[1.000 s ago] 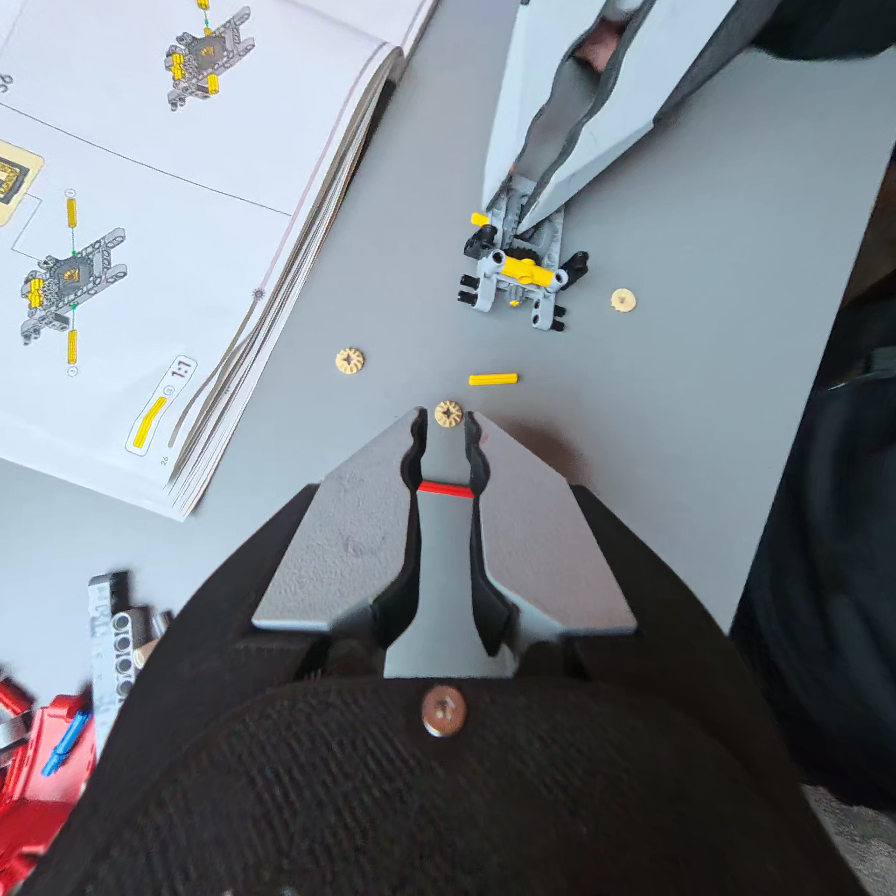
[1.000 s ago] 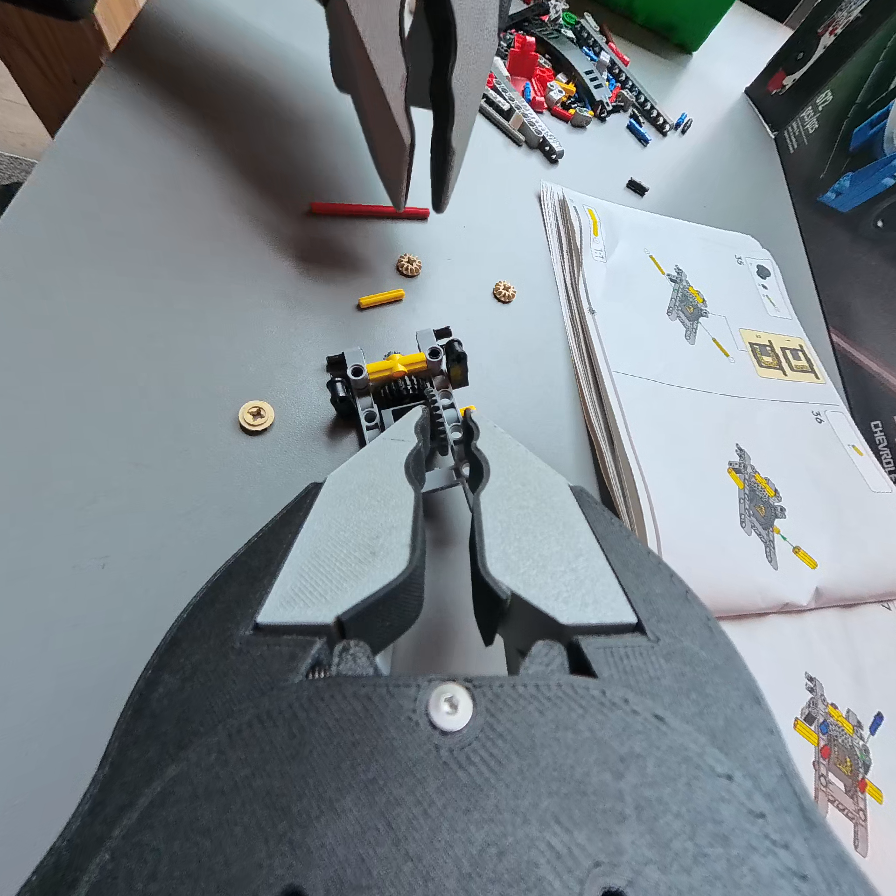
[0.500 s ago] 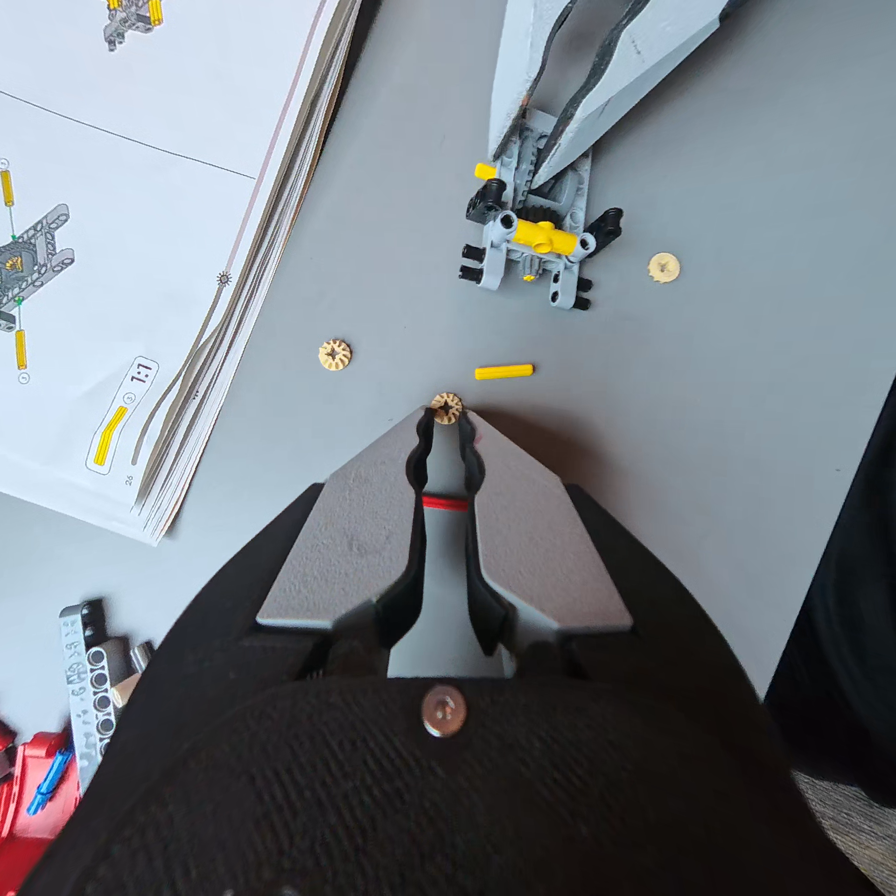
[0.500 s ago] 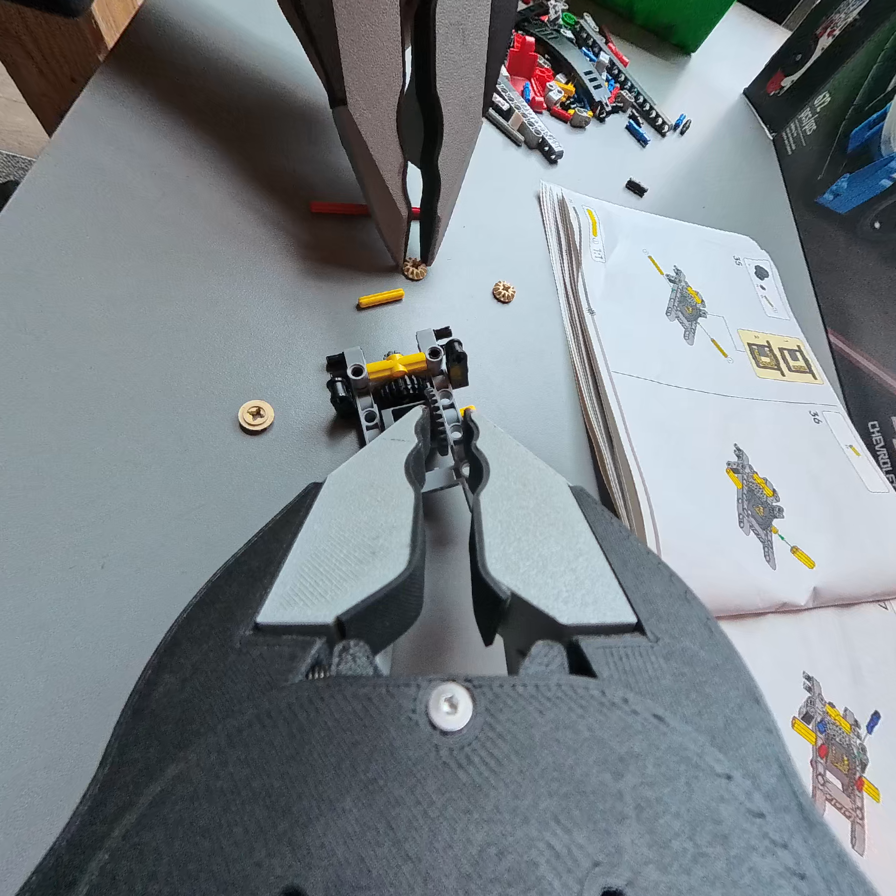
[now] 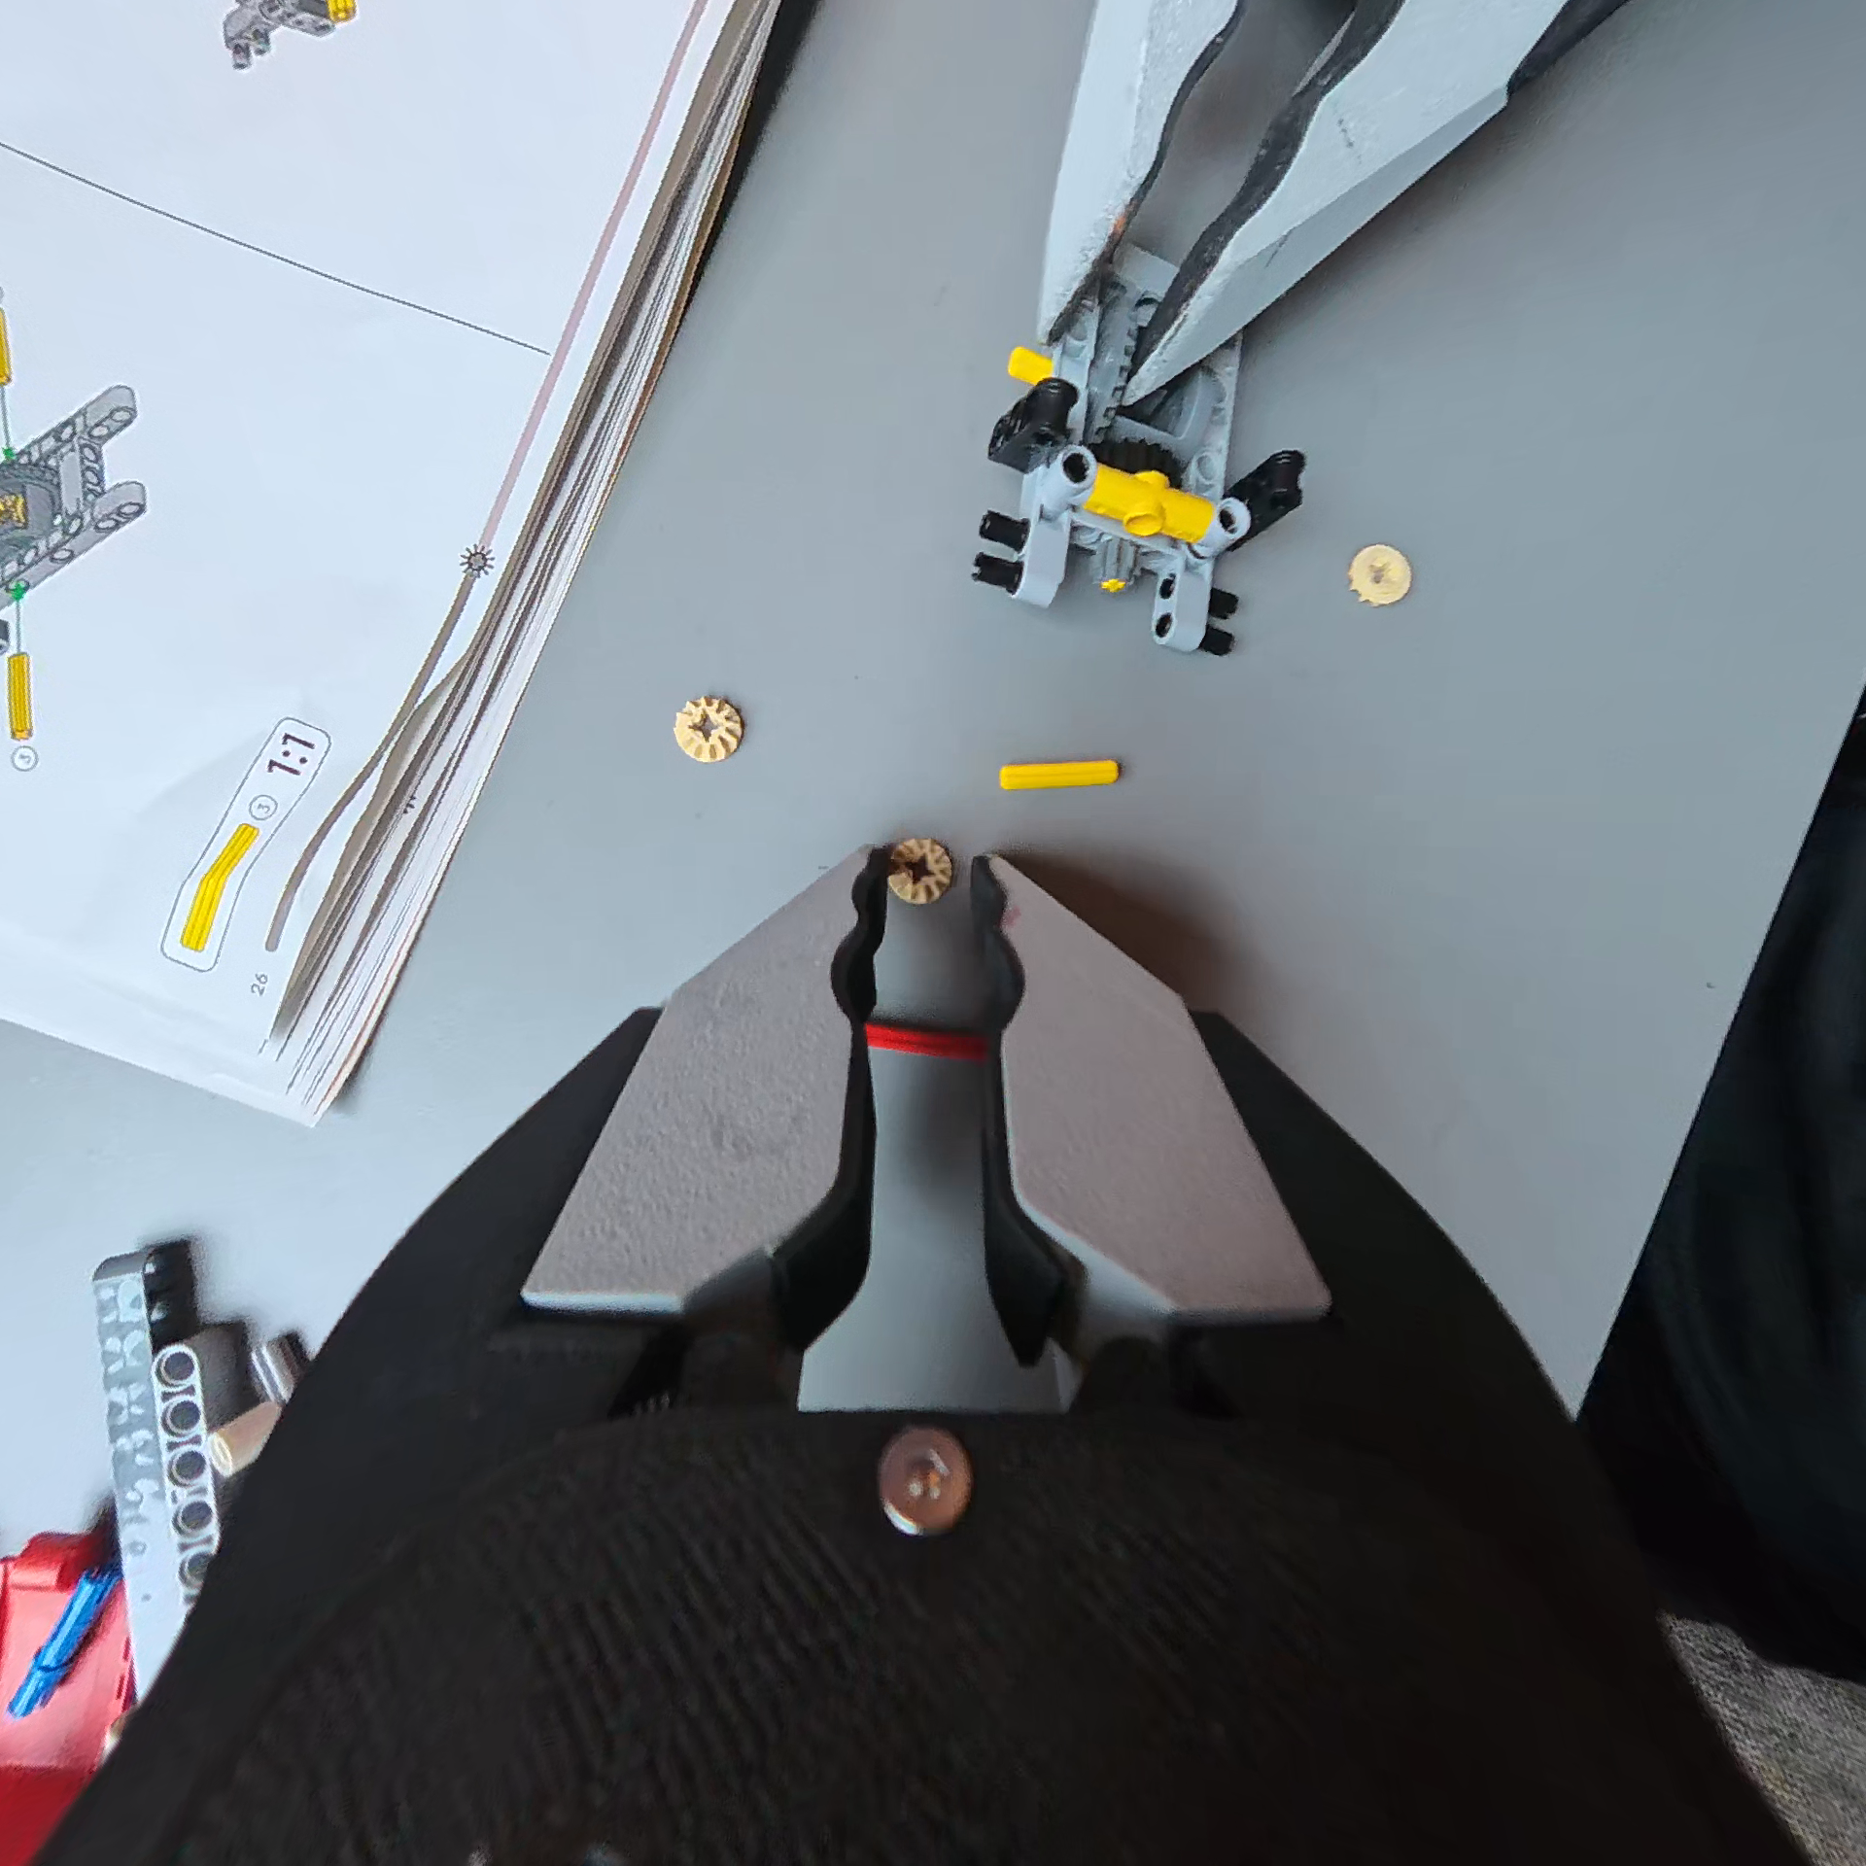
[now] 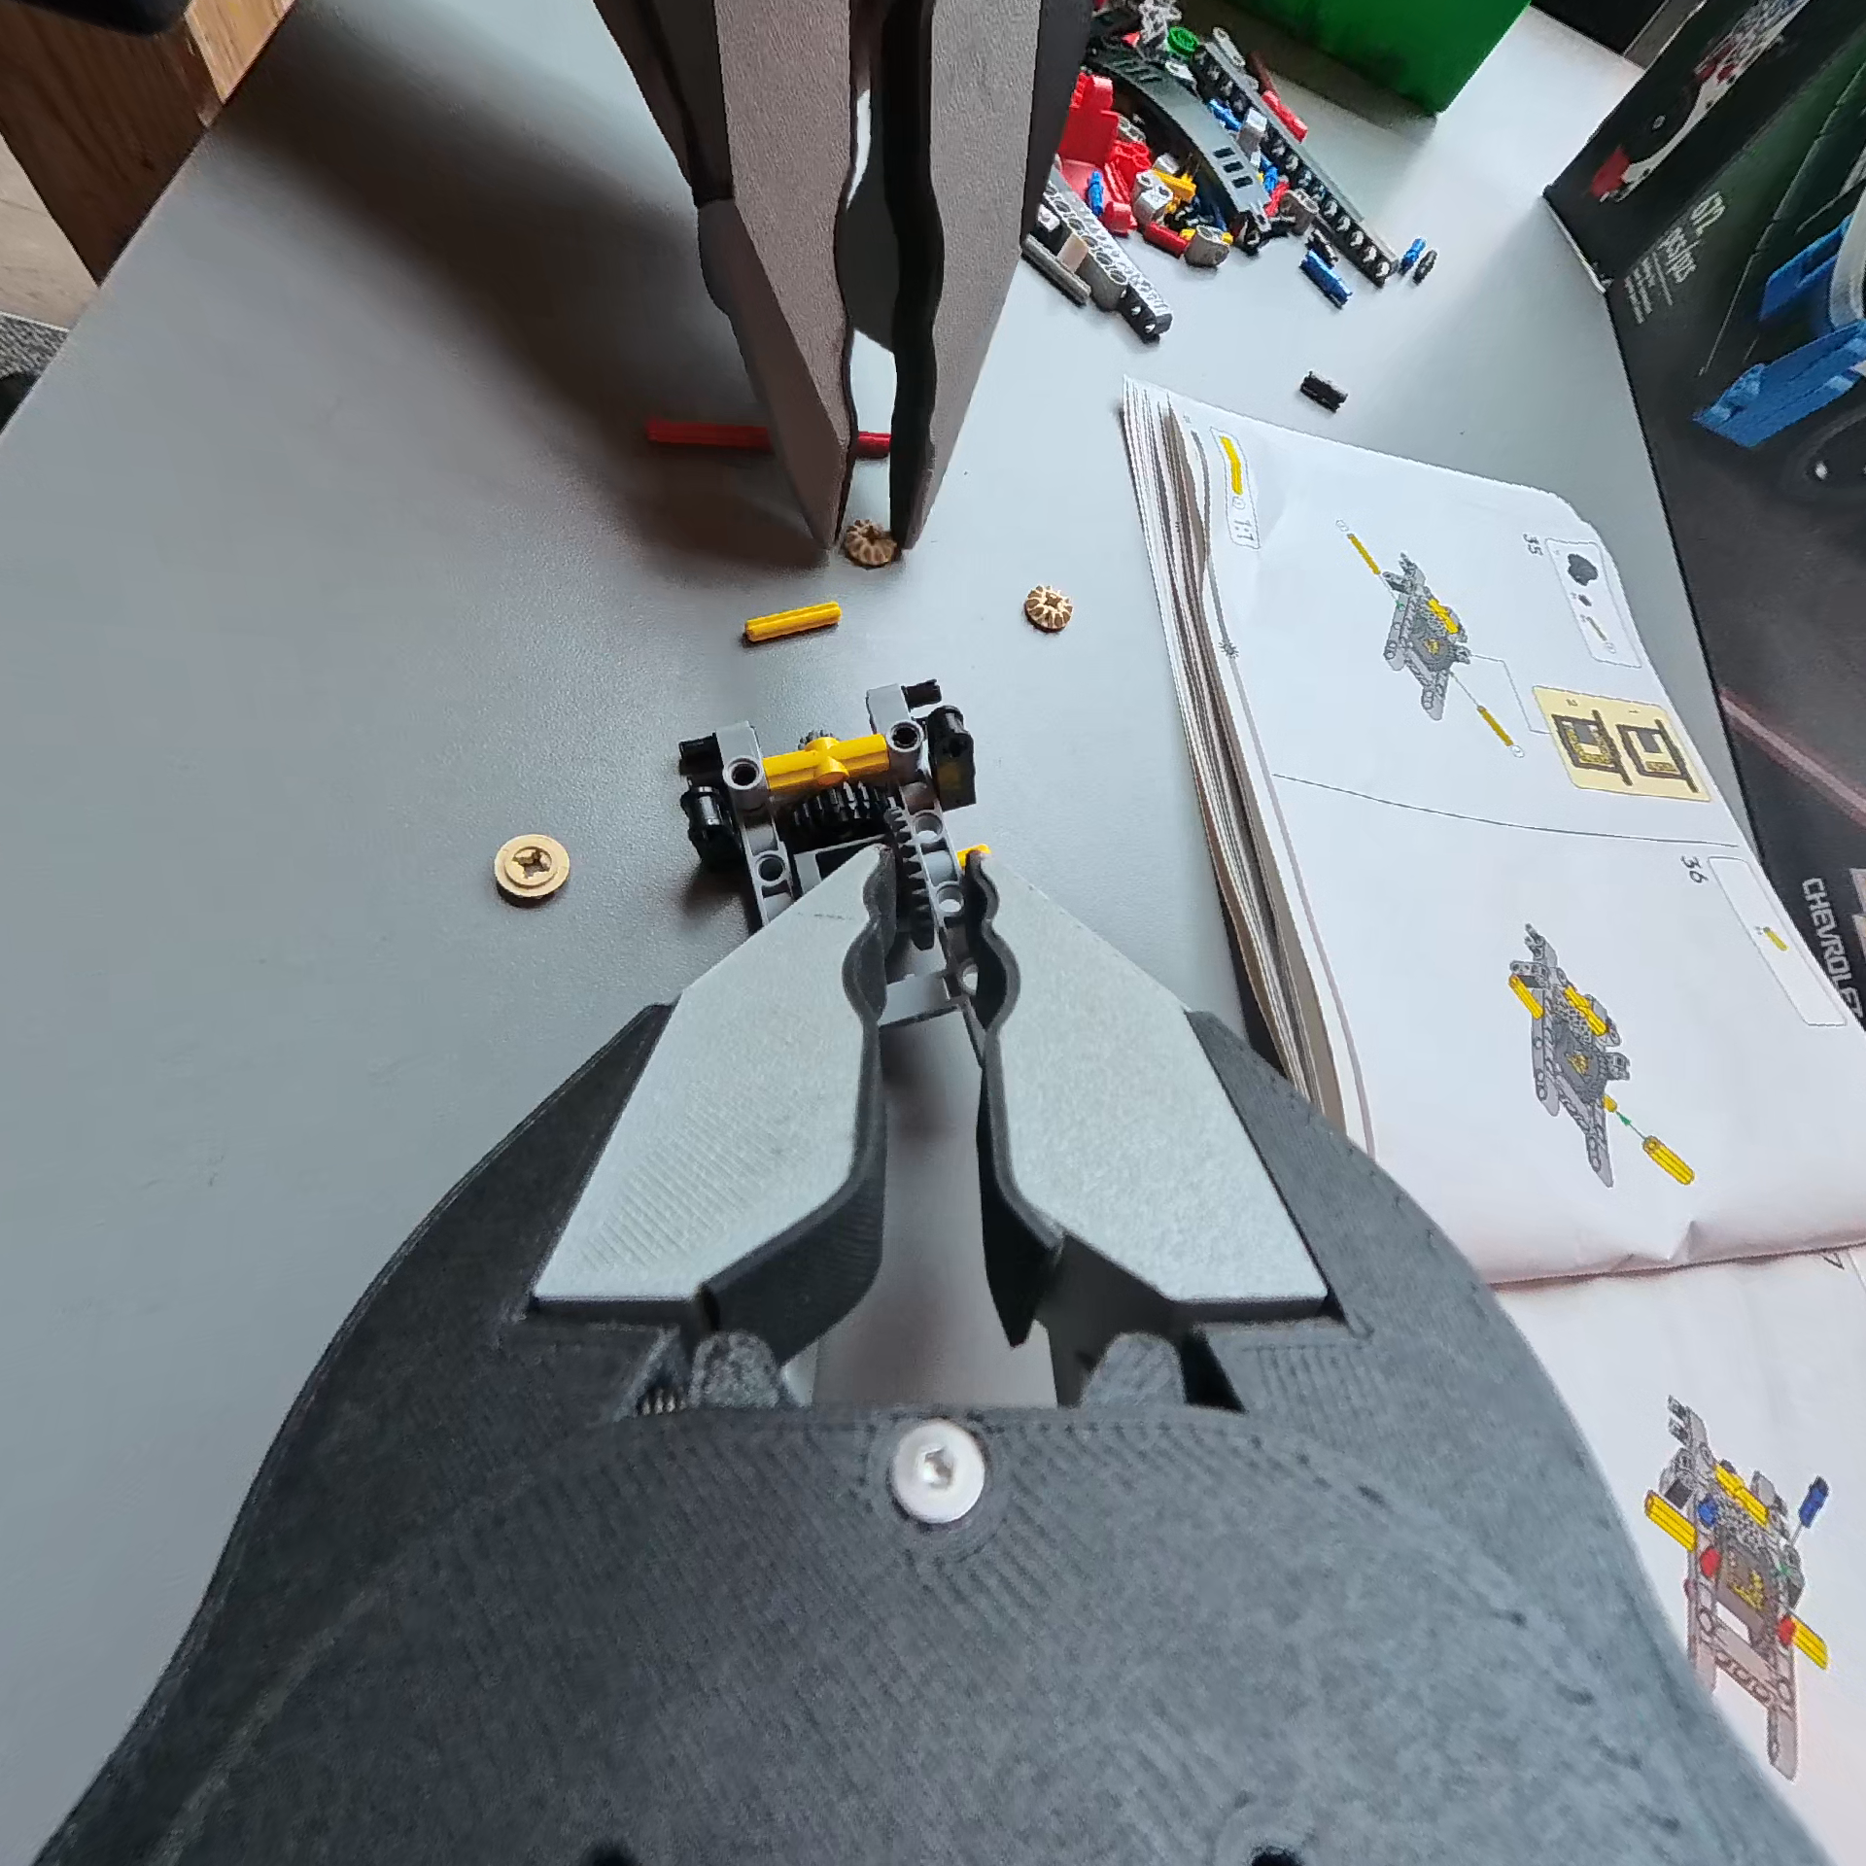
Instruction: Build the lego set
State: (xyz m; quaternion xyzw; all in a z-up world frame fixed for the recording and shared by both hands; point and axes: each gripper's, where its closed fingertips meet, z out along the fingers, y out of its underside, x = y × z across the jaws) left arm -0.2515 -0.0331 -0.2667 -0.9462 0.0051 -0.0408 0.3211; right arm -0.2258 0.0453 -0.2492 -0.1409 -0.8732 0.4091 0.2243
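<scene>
- Jaws of the left gripper point(image 5: 931, 866) stand apart, straddling a tan bevel gear point(image 5: 919, 868) flat on the worktop point(image 5: 1464, 909); nothing gripped yet.
- Right gripper point(image 6: 927, 876) is clenched on the grey gear assembly point(image 6: 823, 783) — resting on the worktop.
- Step judged: picking up the gear; next, close squarely and lift.
- A red axle point(image 6: 707, 434) lies partly hidden behind the left gripper; the assembly's near end is masked.

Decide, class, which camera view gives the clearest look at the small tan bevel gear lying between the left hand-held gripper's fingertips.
The left wrist view: the small tan bevel gear faces the lens, its teeth and cross-shaped hole showing. The right wrist view shows it farther off, edge-on and partly hidden by the left hand-held gripper.
</scene>
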